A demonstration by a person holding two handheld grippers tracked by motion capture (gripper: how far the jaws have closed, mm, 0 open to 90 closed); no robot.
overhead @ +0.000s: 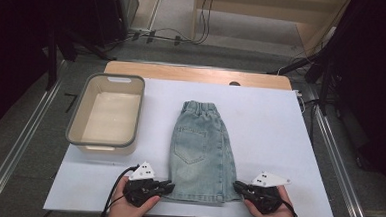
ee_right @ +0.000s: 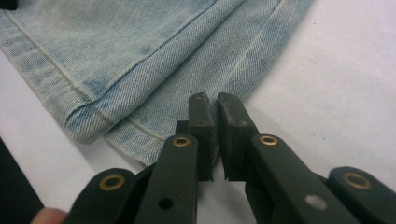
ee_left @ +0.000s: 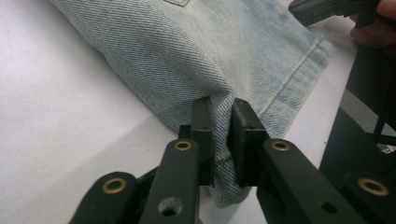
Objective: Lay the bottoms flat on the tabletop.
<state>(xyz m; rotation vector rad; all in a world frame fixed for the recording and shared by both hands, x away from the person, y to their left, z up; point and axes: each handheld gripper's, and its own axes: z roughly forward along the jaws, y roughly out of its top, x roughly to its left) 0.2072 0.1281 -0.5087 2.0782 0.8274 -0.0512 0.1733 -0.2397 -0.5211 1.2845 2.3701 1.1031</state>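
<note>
Pale blue denim shorts lie flat on the white sheet, waistband away from me and hem toward me. My left gripper sits at the hem's left corner. In the left gripper view it is shut on a raised fold of the denim. My right gripper is at the hem's right corner. In the right gripper view it is shut on the edge of the cloth, its jaws nearly touching. A hand holds each gripper at the table's near edge.
A beige bin with a grey rim stands on the left of the sheet, nothing visible inside it. Bare sheet lies to the right of the shorts. Metal rails run along both table sides, and cables lie on the floor beyond.
</note>
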